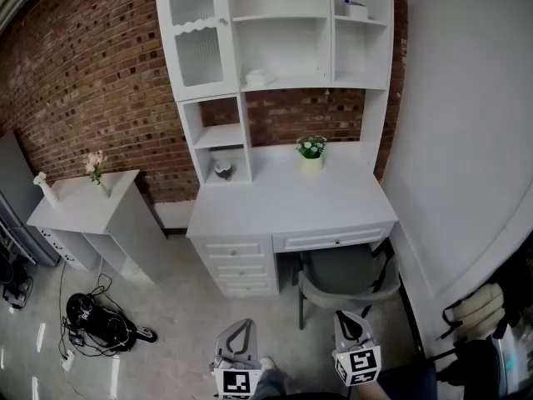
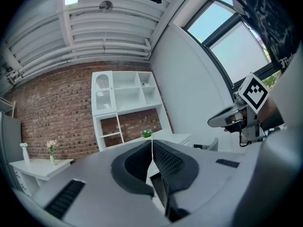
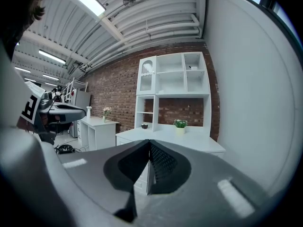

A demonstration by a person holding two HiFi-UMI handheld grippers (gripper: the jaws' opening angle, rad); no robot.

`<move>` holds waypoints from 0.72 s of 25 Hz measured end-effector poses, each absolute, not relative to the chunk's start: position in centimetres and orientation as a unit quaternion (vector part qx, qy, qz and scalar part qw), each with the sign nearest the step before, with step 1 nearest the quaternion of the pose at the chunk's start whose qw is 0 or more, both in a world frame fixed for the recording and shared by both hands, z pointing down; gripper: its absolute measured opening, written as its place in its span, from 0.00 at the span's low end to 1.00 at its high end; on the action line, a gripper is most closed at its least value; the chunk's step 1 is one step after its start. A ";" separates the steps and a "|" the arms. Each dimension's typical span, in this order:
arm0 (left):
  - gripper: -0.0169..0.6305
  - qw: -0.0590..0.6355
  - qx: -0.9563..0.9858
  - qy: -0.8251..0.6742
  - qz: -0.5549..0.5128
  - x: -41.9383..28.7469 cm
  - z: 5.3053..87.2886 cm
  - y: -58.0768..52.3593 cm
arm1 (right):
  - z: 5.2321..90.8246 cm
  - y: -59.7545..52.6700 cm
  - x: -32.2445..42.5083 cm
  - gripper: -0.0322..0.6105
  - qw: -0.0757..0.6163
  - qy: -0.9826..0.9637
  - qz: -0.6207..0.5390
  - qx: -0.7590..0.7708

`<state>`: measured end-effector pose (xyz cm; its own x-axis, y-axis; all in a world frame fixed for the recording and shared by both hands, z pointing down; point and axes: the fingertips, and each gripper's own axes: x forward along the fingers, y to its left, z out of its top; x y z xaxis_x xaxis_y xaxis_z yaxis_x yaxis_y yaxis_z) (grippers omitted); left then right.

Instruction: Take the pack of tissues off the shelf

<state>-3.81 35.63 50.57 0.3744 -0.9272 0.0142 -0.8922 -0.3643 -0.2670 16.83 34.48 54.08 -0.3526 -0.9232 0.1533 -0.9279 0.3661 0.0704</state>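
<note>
The white desk point(image 1: 291, 202) with its shelf unit point(image 1: 283, 32) stands against the brick wall, well ahead of both grippers. A small white thing point(image 1: 256, 77) lies on the middle shelf; it may be the pack of tissues, but it is too small to tell. A white container point(image 1: 356, 8) stands in the top right compartment. My left gripper point(image 1: 239, 327) and right gripper point(image 1: 345, 317) sit at the bottom of the head view, above the floor and short of the desk. The left gripper point(image 2: 152, 144) is shut and empty, pointing level at the shelves. The right gripper point(image 3: 149, 143) is likewise shut and empty.
A grey chair point(image 1: 346, 277) is tucked under the desk. A potted plant point(image 1: 311, 148) stands on the desktop, and a small bowl point(image 1: 223, 171) sits in a lower cubby. A low white cabinet point(image 1: 83, 202) with vases stands left. Cables point(image 1: 100, 319) lie on the floor. A white wall point(image 1: 466, 140) runs along the right.
</note>
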 end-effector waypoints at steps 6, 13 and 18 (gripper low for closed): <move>0.05 0.113 -0.824 0.547 -0.088 -4.5 50.5 31.5 | 53.8 30.6 15.9 0.05 0.085 -0.820 0.011 0.567; 0.05 0.111 -0.832 0.537 -0.088 -6.3 50.4 26.7 | 53.3 26.2 13.9 0.05 0.112 -0.808 -0.013 0.579; 0.05 0.112 -0.839 0.527 -0.077 -7.3 50.2 23.2 | 53.3 23.4 12.8 0.05 0.118 -0.800 -0.015 0.589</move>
